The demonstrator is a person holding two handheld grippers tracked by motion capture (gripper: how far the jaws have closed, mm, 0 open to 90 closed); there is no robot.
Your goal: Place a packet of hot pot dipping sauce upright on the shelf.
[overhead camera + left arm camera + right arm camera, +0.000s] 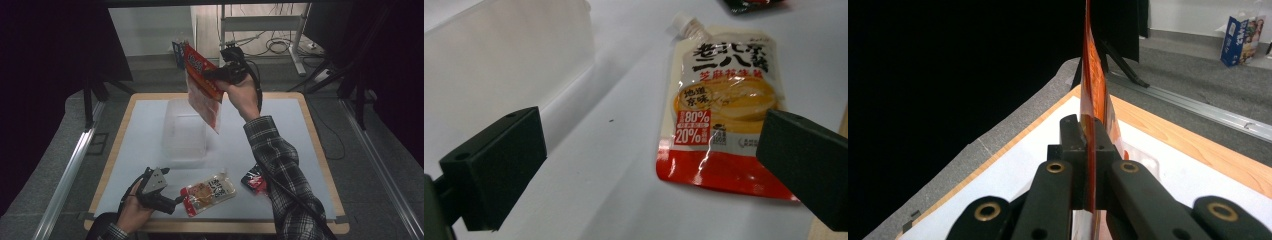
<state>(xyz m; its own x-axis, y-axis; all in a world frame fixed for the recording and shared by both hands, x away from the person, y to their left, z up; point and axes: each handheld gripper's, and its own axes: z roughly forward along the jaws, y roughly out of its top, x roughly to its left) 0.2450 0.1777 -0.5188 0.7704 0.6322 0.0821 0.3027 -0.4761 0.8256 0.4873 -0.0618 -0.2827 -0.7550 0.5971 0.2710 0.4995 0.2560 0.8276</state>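
The right tongs (209, 75) are seen in the upper centre of the high view, raised above the far part of the surface (310, 165). They are clenched on a flat red and orange packet (202, 87), which is gripped by one edge and hangs tilted, its lower end over the clear plastic container (184, 131). In the right gripper view the packet (1094, 95) is seen edge-on, pinched between the two black jaws and rising up the middle of the frame.

The clear plastic container is placed at the centre of the surface, on the white sheet. Whether the packet touches it cannot be told.

The left tongs (176, 204) are seen in the lower left of the high view, held low over the near edge of the surface. They are released: in the left gripper view the jaws stand wide apart with nothing between the pads. A spouted sauce pouch (719, 105), cream with a red base, is seen lying flat just ahead of them, towards the right jaw. In the high view the pouch (209, 192) is seen lower centre.

A small dark red sachet (254, 179) is seen to the right of the pouch, partly covered by the plaid sleeve (280, 170).
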